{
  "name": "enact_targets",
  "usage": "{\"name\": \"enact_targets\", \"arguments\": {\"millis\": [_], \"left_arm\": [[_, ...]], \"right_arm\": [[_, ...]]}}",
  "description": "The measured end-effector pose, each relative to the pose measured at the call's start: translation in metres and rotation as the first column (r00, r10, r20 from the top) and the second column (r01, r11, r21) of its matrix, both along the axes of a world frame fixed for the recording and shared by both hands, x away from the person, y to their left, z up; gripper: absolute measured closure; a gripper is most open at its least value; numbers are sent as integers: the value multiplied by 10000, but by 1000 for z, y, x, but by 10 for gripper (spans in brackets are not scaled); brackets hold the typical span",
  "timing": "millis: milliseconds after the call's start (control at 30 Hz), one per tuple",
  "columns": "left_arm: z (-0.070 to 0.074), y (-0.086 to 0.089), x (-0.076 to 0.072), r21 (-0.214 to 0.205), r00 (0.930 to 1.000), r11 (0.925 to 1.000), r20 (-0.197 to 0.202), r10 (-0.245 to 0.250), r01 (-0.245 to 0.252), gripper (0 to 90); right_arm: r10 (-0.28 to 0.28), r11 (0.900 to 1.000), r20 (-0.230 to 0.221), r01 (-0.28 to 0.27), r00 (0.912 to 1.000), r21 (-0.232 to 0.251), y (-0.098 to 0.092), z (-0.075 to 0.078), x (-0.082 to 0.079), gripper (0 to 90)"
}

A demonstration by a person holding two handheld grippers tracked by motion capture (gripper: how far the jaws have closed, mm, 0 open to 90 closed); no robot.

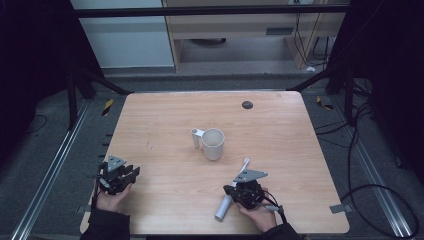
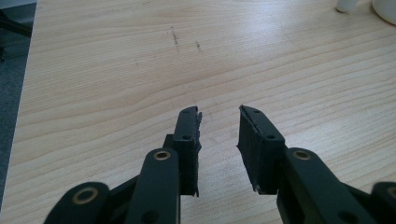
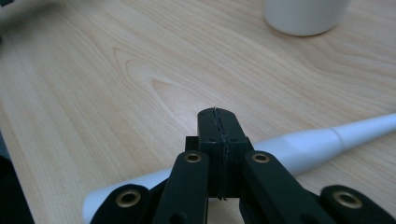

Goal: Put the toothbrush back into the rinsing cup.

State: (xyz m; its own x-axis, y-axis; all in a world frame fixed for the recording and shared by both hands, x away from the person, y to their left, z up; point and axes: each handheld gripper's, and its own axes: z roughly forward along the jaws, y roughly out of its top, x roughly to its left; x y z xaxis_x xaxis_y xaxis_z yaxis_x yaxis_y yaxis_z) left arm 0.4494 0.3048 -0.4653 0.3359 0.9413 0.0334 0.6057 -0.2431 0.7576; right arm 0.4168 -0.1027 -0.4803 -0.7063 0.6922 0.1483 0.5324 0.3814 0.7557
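Observation:
A white mug (image 1: pixel 213 144) stands at the middle of the wooden table (image 1: pixel 165 115), with a small white cylinder (image 1: pixel 195 138) upright just to its left. A long white tool (image 1: pixel 222 207) with a thick handle and a thin tip lies slanted near the front right. My right gripper (image 1: pixel 229 189) hovers just over that tool (image 3: pixel 303 144), and the right gripper (image 3: pixel 217 114) has its jaws pressed together with nothing between them. My left gripper (image 1: pixel 131 173) rests at the front left; the left gripper (image 2: pixel 219 114) has a gap between its jaws over bare wood.
A small black disc (image 1: pixel 247 105) sits near the table's far edge. The mug's base (image 3: pixel 306 16) lies ahead of my right gripper. Dark metal frame legs and cables (image 1: pixel 360 150) surround the table on the floor.

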Motion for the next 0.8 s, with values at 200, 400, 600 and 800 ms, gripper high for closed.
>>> {"name": "enact_targets", "arguments": {"millis": [200, 400, 600, 800], "left_arm": [[-1, 0, 1, -15, 10000, 10000, -27, 4, -4, 676], [-1, 0, 1, -21, 10000, 10000, -29, 1, -1, 676], [-1, 0, 1, -25, 10000, 10000, -35, 4, -4, 676], [-1, 0, 1, -29, 10000, 10000, -31, 9, -9, 676]], "right_arm": [[312, 9995, -183, -313, 9993, -67, 5, -4, -2, 900], [413, 9991, -292, -416, 9987, -105, 6, -6, -2, 900], [469, 9988, -280, -473, 9985, -118, 5, -6, -2, 900], [407, 9990, -296, -413, 9987, -192, 3, -6, -3, 900]]}}
